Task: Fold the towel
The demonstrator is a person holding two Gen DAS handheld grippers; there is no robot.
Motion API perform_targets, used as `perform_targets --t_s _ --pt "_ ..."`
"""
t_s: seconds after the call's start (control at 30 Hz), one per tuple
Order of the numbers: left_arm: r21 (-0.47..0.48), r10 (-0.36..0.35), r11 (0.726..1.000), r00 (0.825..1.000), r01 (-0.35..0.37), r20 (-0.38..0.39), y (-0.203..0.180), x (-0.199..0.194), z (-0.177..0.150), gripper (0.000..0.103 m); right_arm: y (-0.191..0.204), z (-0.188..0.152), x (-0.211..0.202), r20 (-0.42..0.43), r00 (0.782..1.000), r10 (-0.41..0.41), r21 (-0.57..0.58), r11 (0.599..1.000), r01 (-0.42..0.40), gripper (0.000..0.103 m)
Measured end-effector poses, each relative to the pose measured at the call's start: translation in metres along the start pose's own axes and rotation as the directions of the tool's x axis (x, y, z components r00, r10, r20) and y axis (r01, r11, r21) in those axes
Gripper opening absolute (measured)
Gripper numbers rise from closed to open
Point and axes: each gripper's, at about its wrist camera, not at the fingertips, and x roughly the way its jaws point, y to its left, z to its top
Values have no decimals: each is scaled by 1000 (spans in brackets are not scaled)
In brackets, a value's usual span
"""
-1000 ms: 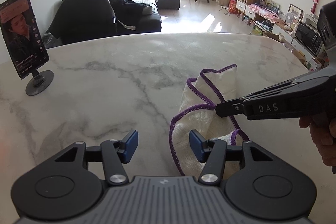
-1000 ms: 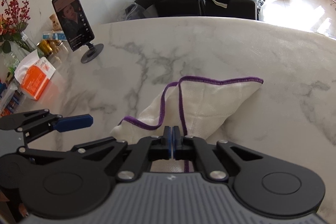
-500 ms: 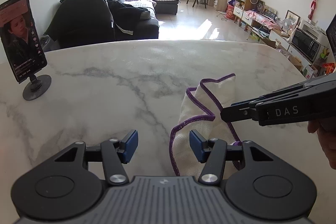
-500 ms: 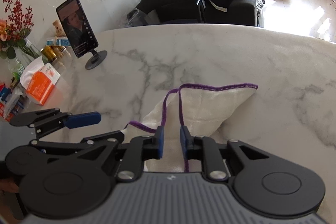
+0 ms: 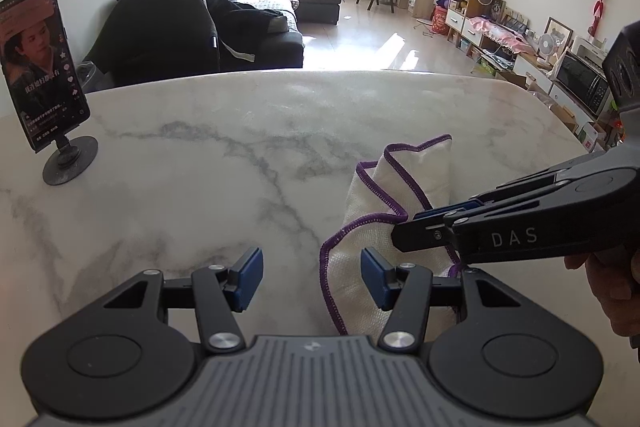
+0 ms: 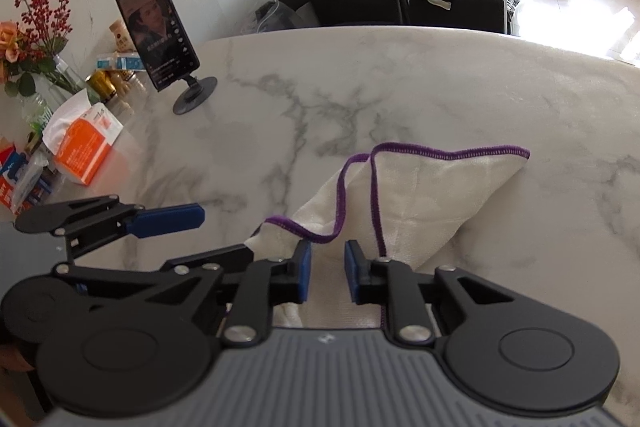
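A white towel (image 5: 408,179) with a purple hem lies bunched in a loose fold on the marble table (image 5: 200,187). My right gripper (image 6: 327,267) hovers over the towel's (image 6: 432,187) near end. Its jaws are closing, and a narrow gap remains where cloth shows between the blue pads without being pinched. In the left wrist view the right gripper (image 5: 416,223) comes in from the right, with its tip at the raised hem. My left gripper (image 5: 312,267) stands open and empty just left of the towel, its right finger beside the hem.
A phone on a round stand (image 6: 160,31) stands at the table's left. Behind it are an orange tissue box (image 6: 86,147), cans (image 6: 100,87) and a vase of flowers (image 6: 36,39). A dark sofa (image 5: 192,31) sits past the table's far edge (image 5: 320,73).
The right gripper's jaws, shut on the towel's near edge a second ago, have parted and let the cloth go. The left gripper has kept still.
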Motion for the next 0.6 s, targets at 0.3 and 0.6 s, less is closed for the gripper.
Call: perform_targets --t_s 0.3,0.6 --pt "-5 1 1000 1000 -1 -8 1 1 -1 55 3 0 -3 25 1000 -4 -31 1000 5 2" --pt "-14 1 1000 1000 -1 -7 1 0 -2 55 -1 1 -12 51 999 -18 -28 999 20 1"
